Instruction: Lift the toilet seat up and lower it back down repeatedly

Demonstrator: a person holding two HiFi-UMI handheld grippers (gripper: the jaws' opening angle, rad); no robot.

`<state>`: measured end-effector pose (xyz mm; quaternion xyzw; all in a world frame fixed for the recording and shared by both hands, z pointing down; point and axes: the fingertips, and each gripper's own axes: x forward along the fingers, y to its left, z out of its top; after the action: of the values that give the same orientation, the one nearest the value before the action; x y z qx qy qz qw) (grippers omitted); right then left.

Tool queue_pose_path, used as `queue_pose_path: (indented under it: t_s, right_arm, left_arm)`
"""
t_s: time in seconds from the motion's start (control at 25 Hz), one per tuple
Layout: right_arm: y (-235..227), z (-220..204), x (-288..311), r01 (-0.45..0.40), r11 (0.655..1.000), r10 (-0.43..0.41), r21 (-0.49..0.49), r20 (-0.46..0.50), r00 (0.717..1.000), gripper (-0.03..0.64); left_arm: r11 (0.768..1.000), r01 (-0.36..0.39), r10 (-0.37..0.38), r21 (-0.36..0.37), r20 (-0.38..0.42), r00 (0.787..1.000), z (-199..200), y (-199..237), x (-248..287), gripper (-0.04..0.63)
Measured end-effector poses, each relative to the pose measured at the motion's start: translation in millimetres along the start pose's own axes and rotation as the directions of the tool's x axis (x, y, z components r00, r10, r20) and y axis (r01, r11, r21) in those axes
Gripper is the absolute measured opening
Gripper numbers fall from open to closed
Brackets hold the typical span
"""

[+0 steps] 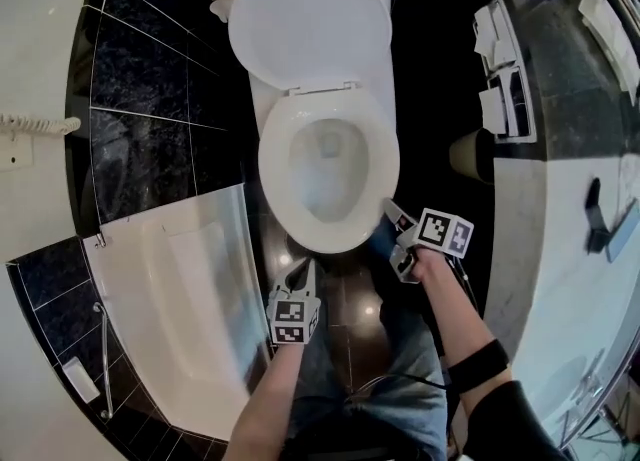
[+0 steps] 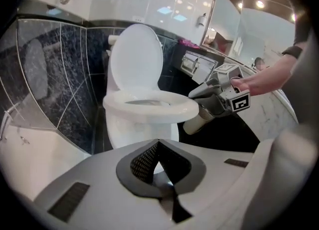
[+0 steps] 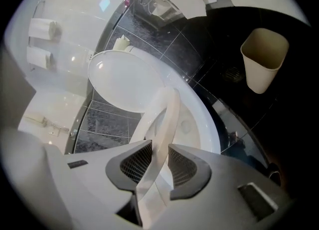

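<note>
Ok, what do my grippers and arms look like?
The left gripper and right gripper are pale grey with dark mesh pads. Each carries a marker cube with black-and-white squares. The right arm wears a black band and dark sleeve.

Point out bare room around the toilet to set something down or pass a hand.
Bare: the bathtub left of the toilet seat; the white counter at far right. Dark floor before the seat: taken by the shut left gripper. Crowded: seat's right side, right gripper clamping it beside the bin.
</note>
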<state>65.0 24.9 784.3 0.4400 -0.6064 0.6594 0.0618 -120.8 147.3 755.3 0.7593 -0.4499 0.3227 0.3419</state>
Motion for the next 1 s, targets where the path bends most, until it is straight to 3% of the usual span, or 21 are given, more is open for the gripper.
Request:
queue_pose_path:
  t_s: [0.16, 0.32, 0.56, 0.76, 0.92, 1.0]
  right_arm:
    - [28, 18, -11, -0.024, 1.0, 0.024, -0.009, 0.024, 0.999, 0.12]
    - [45, 30, -18, -0.032, 0.999, 0.032, -0.002, 0.051, 0.998, 0.121]
    - [71, 52, -28, -0.042, 0.999, 0.043, -0.01, 0.091, 0.995, 0.135]
    - [116, 75, -52, -0.053, 0.99, 0.069, -0.134, 0.121, 0.99, 0.084]
    - [146, 86, -77, -0.028, 0.969, 0.069, -0.246, 0.161, 0.985, 0.009]
    - [160, 90, -88, -0.017, 0.955, 0.076, -0.297, 0.189, 0.979, 0.005]
  left_arm:
    - [1.0, 0.027, -0.027, 0.01, 0.053, 0.998, 40, -7, 13, -0.005]
    - [1.0, 0.002, -0.001, -0.006, 0.143, 0.99, 83, 0, 11, -0.006]
    - [0.998, 0.002, 0.008, -0.057, 0.183, 0.983, 127, 7, -4, -0.006]
    - [0.996, 0.003, 0.015, -0.084, 0.207, 0.978, 169, 16, -10, -0.006]
    - [0.997, -0.002, 0.02, -0.072, 0.253, 0.967, 214, 25, -16, -0.006]
    - [0.998, -0.002, 0.02, -0.063, 0.28, 0.96, 241, 30, -17, -0.006]
